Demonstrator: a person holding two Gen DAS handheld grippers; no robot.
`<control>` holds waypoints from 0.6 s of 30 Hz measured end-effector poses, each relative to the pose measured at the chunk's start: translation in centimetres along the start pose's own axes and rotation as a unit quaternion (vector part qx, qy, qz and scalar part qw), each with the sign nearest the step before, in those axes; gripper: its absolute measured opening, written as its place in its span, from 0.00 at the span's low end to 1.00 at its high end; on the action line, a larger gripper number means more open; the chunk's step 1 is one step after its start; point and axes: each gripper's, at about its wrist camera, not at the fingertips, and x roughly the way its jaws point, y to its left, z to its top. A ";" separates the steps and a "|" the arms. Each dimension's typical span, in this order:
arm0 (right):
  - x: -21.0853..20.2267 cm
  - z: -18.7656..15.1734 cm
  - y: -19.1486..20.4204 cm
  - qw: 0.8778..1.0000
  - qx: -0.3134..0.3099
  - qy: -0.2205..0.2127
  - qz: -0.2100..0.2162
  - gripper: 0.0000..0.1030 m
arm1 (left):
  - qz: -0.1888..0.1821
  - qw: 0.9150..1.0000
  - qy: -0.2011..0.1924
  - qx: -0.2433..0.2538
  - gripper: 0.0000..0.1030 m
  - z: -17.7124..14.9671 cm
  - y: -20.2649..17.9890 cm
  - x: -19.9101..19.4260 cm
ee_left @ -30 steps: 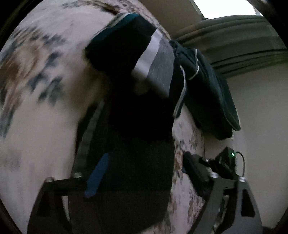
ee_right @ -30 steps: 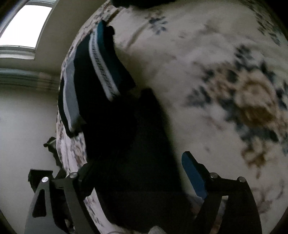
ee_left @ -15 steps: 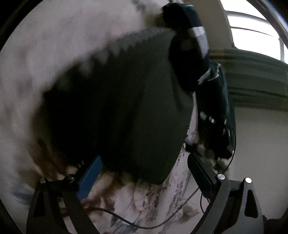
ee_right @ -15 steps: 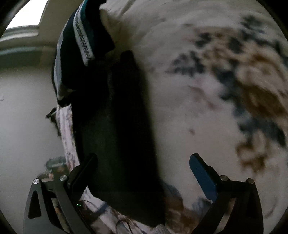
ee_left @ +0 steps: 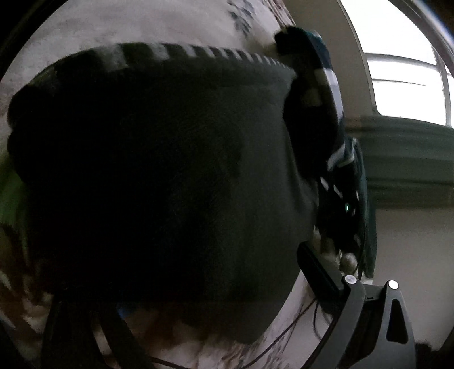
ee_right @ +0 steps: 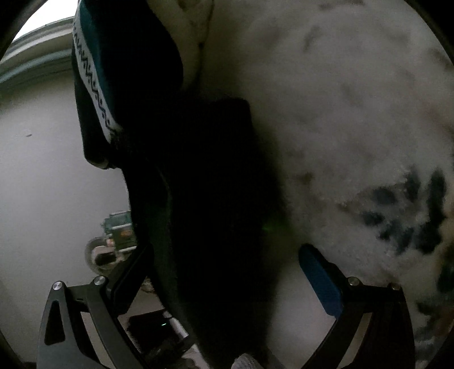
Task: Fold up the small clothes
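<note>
Garment (ee_left: 159, 181), dark, near black, fills the left and centre of the left wrist view on our pale floral blanket (ee_left: 159, 25); its upper edge is blurred. Right of it a folded pile (ee_left: 315, 93) with pale stripes stands against the window. Our left gripper (ee_left: 210, 286) is spread wide, nothing pinched. In the right wrist view the zigzag-banded pile (ee_right: 93, 73) sits upper left, the garment centre, bare blanket right. Our right gripper (ee_right: 227, 269) gapes, fingers (ee_right: 319, 281) astride the cloth, not clamped.
</note>
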 end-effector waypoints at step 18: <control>1.8 -1.0 0.2 0.998 0.020 -0.058 -0.018 0.19 | 0.057 0.996 -0.066 -0.023 0.25 4.0 -2.0 -1.0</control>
